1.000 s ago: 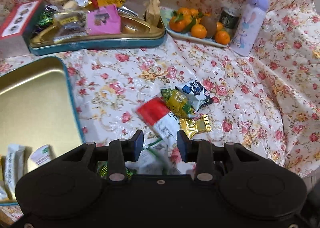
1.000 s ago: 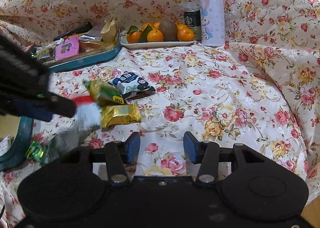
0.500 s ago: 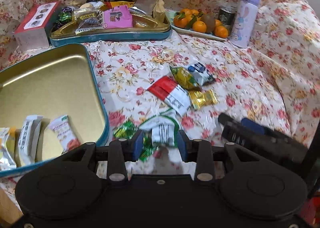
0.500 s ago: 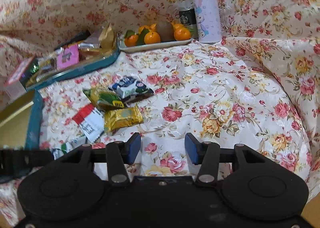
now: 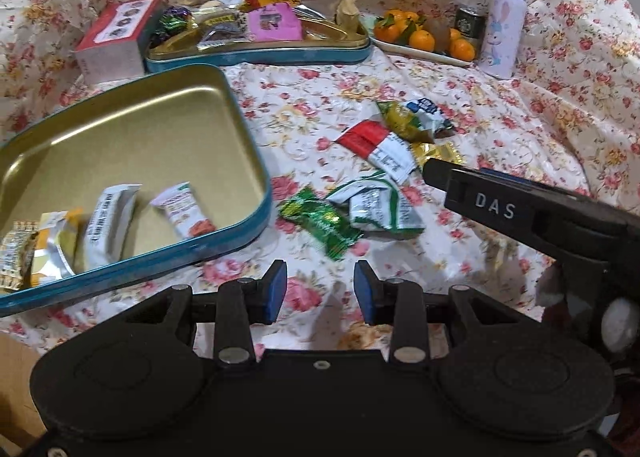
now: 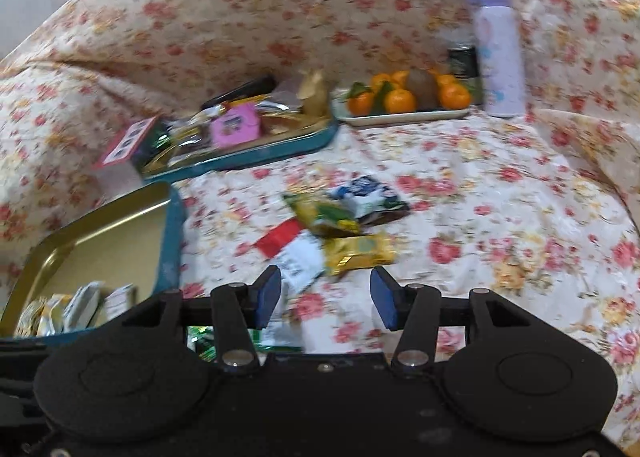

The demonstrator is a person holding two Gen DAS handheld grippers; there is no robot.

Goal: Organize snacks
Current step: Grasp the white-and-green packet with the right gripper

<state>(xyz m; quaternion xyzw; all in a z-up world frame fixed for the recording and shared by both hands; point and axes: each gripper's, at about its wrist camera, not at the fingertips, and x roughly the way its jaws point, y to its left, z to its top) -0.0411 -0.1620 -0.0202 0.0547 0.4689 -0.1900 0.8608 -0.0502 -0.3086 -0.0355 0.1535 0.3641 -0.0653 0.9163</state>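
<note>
Hovering over the floral cloth (image 5: 500,105), the left gripper (image 5: 320,289) holds its jaws apart with nothing between them. The right gripper (image 6: 324,299) is opening, empty too. Loose snacks (image 5: 376,145) lie scattered just right of the gold tin (image 5: 240,241), which holds four packets.

Near tin (image 5: 240,129): teal rim, gold inside, tilted, at 9 o'clock; four packets (image 5: 108,225) lie at its near end. Far tin (image 5: 256,55) at 12 o'clock, heaped with wrapped snacks. Loose snacks on floral cloth, centre: green candy (image 5: 320,225) touching white-green packet (image 5: 376,205); red-white packet (image 5: 376,149), yellow-green packet (image 5: 400,121), blue-white packet (image 5: 428,113), gold packet (image 5: 436,153) clustered toward 1 o'clock.
</note>
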